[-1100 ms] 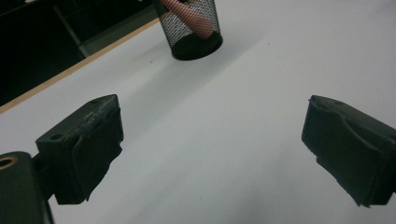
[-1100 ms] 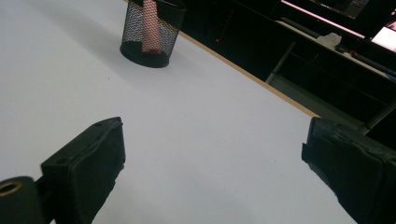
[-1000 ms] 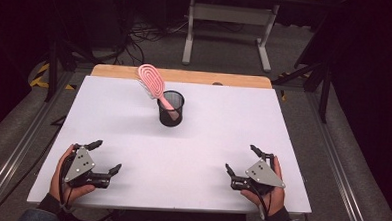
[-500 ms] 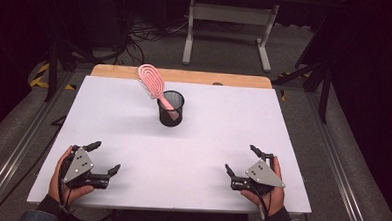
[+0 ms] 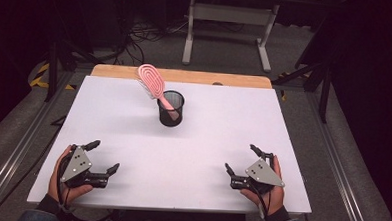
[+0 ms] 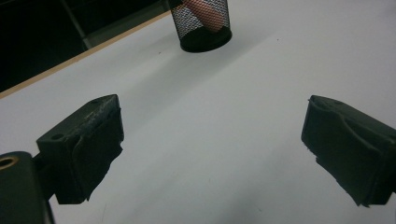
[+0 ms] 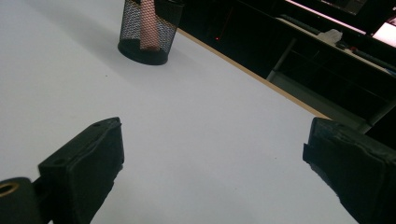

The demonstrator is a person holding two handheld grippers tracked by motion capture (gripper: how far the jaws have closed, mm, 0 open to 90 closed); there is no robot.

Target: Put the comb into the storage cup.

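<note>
Almost nothing has moved over the last second: both grippers rest at the same near corners of the table, and the brush stands as it did. The left gripper [image 5: 102, 156] has its jaws spread wide with nothing between them, bare white tabletop showing in the gap in the left gripper view. The right gripper [image 5: 242, 160] is likewise spread wide and empty, its jaws pointing toward the middle of the table. Each is held by a hand at the near edge, the left hand [image 5: 63, 177] at the near left, the right hand [image 5: 268, 186] at the near right, well apart from each other. Farther out, near the far middle of the white table [image 5: 213, 136], stands a black mesh cup [image 5: 170, 109]. A pink hairbrush [image 5: 152, 83] stands handle-down in it, its head leaning up and to the left above the rim.
</note>
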